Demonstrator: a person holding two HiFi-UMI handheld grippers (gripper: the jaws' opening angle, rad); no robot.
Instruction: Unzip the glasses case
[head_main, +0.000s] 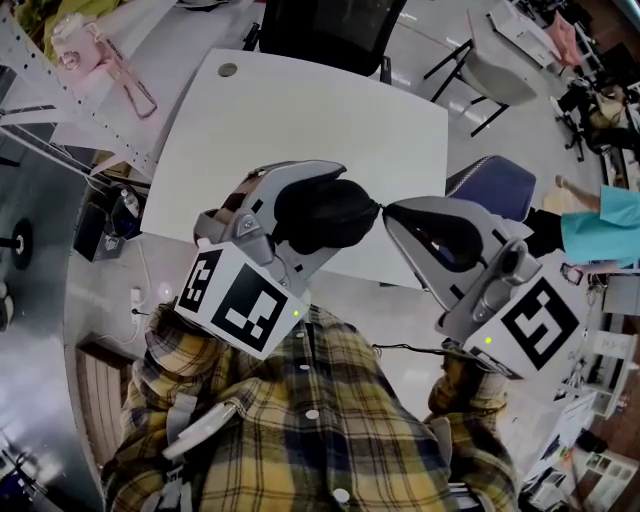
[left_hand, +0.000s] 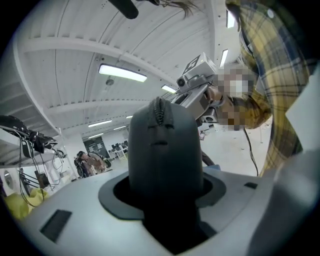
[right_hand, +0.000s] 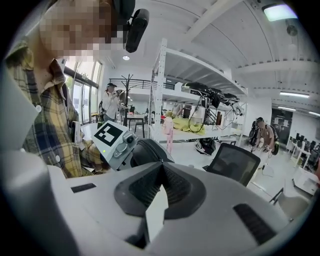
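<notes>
The black glasses case (head_main: 325, 212) is held up in front of the person's chest, above the near edge of the white table (head_main: 300, 110). My left gripper (head_main: 300, 222) is shut on the case, and in the left gripper view the case (left_hand: 165, 145) stands upright between the jaws with its zipper (left_hand: 160, 112) running over the top. My right gripper (head_main: 386, 213) meets the case's right end, with its jaws pressed together on the small zipper pull. In the right gripper view the closed tips (right_hand: 162, 161) sit against the case (right_hand: 147, 150).
A black office chair (head_main: 330, 25) stands behind the table and a blue chair (head_main: 495, 180) at its right. A metal shelf with a pink object (head_main: 85, 50) is at the far left. Another person (head_main: 600, 225) is at the right edge.
</notes>
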